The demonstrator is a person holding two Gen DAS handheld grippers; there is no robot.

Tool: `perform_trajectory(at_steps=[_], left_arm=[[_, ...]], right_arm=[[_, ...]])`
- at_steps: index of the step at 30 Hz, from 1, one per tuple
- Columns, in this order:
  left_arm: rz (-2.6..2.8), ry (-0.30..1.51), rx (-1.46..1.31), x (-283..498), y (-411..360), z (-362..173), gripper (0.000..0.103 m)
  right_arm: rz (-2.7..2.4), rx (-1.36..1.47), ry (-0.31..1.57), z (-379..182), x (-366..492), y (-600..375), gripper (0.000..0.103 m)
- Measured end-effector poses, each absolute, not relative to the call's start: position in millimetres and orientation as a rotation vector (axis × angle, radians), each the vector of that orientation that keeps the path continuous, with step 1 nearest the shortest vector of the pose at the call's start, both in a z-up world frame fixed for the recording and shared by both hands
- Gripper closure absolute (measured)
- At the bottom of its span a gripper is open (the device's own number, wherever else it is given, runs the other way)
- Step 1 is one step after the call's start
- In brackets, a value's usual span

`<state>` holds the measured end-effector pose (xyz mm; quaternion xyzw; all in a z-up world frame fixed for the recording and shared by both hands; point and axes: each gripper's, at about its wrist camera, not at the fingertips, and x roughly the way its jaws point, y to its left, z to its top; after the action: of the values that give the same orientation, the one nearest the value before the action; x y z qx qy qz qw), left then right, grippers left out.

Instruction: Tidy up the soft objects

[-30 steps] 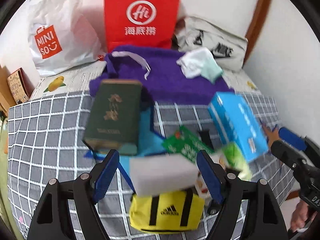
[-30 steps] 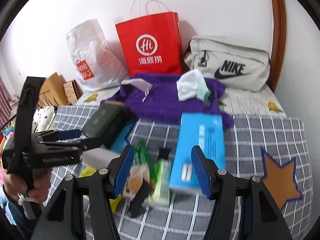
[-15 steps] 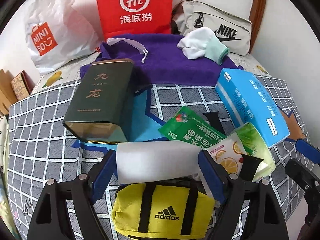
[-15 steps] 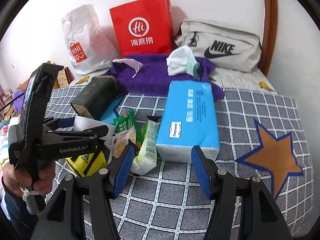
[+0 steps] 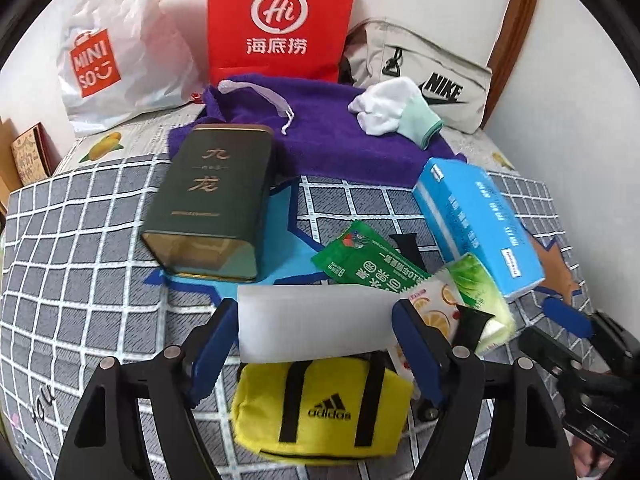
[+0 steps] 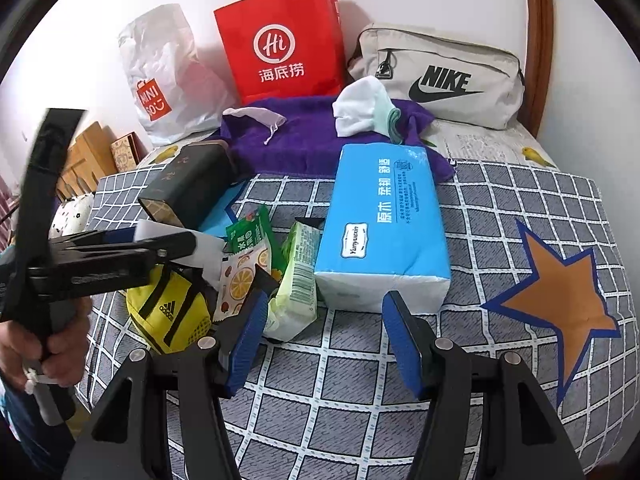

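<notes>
My left gripper (image 5: 314, 332) is open, its blue pads on either side of a white foam block (image 5: 316, 322) that lies on top of a yellow Adidas pouch (image 5: 320, 408); whether the pads touch the block is unclear. The left gripper also shows in the right wrist view (image 6: 132, 240). My right gripper (image 6: 324, 340) is open and empty, just in front of a blue tissue pack (image 6: 384, 224) and a green wipes pack (image 6: 298, 280). A purple towel (image 5: 344, 136) with a white-and-mint sock (image 5: 394, 114) lies further back.
A dark green tea tin (image 5: 212, 200) lies at left, and green and orange snack sachets (image 5: 368, 260) in the middle. A red paper bag (image 5: 280, 20), a white Miniso bag (image 5: 116, 56) and a grey Nike bag (image 5: 424, 76) stand along the wall. The checked bed cover (image 6: 520, 208) has a star pattern.
My left gripper has moved down and forward until its pads flank the white foam block. My right gripper has come closer to the blue tissue pack.
</notes>
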<state>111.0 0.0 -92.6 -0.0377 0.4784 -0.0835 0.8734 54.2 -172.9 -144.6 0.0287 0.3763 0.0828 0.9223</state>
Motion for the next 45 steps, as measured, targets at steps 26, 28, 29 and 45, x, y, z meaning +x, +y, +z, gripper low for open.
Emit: perform_trajectory(at_steps=[26,28,29,45], left_arm=[[-0.177,0.926,-0.187,90,39,-76,0.026],[-0.183,0.937,-0.191,91,39,-79,0.026],[-0.18,0.941,-0.188,91,39,-80,0.026],[-0.189,0.947,-0.21,86,34,-81,0.026]], right_arm=[[0.308,0.028,0.862,-192,56,-112,0.067],[0.314,0.006,0.878,-199,60,-107,0.087],[0.319,-0.004,0.879,-200,59,-107,0.087],[0.311,0.043,0.858,-190,25,-150,0.099]])
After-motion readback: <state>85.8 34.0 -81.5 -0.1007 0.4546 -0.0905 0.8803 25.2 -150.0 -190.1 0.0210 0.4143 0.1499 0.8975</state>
